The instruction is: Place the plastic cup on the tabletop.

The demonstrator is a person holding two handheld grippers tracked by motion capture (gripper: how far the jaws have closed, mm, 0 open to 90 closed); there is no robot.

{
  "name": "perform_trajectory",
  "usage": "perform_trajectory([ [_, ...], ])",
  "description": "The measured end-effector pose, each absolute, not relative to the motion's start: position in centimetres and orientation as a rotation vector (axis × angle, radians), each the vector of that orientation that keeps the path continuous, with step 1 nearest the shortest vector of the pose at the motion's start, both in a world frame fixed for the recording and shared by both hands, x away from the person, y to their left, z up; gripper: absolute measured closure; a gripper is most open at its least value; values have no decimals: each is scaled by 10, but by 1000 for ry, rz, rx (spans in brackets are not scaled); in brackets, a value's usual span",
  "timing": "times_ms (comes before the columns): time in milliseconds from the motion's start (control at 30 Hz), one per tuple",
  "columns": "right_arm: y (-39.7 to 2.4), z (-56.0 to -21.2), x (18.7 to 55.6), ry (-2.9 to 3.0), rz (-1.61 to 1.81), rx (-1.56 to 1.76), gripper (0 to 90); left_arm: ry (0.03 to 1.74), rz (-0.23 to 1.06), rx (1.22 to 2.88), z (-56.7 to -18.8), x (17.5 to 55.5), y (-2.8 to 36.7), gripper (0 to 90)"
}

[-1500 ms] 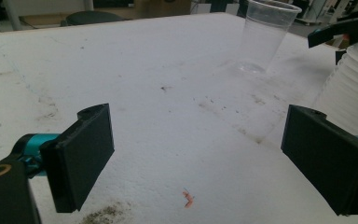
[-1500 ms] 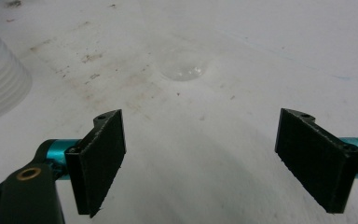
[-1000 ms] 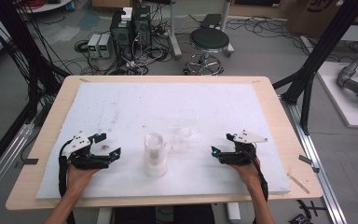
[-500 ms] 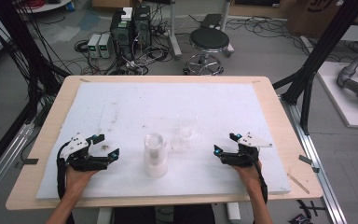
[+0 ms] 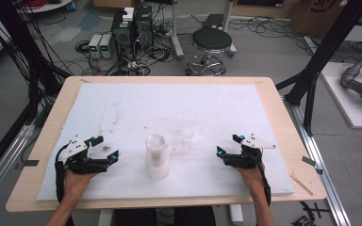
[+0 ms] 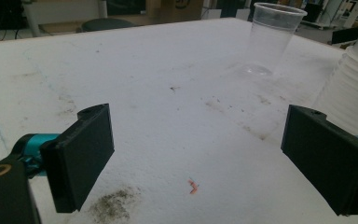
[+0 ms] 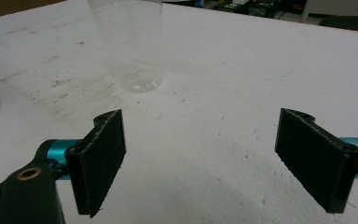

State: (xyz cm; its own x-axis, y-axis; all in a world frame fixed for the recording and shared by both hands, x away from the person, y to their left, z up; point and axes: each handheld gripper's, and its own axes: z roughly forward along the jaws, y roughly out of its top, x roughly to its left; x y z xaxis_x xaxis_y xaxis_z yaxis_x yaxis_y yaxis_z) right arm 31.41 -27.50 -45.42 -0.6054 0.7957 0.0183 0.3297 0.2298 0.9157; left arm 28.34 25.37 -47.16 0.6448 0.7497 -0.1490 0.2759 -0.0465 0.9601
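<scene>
**One cup out, the stack still waiting**

Two things matter from the high view: the stack of cups [image 5: 157, 157] stands near the front edge of the white-covered table [image 5: 122, 103], about midway along it, and a single clear cup [image 5: 188, 123] stands apart from it, further in toward the middle. My left gripper [image 5: 104, 157] rests near the front-left corner, my right gripper [image 5: 226, 148] toward the front-right; both sit well clear of the cups.

From the left gripper view, the jaws stand wide apart with nothing between them. The single clear cup [image 6: 272, 39] stands upright ahead, and the stack of cups [image 6: 352, 91] rises at the right edge.

From the right gripper view, the jaws are likewise spread and empty, with the single clear cup [image 7: 133, 44] upright just ahead.

I judge one cup separated and set down; the remaining stack is left to unstack, and neither gripper has begun a reach.
</scene>
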Motion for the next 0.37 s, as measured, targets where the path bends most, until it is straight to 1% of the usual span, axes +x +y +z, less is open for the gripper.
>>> perform_trajectory([
  [200, -275, -454, 311, 2034, 1362, 1006, 163, 890, 488, 1618, -472, 283, 259, 92],
  [367, -276, -454, 308, 2013, 1364, 1006, 163, 884, 459, 1618, -472, 284, 261, 101],
])
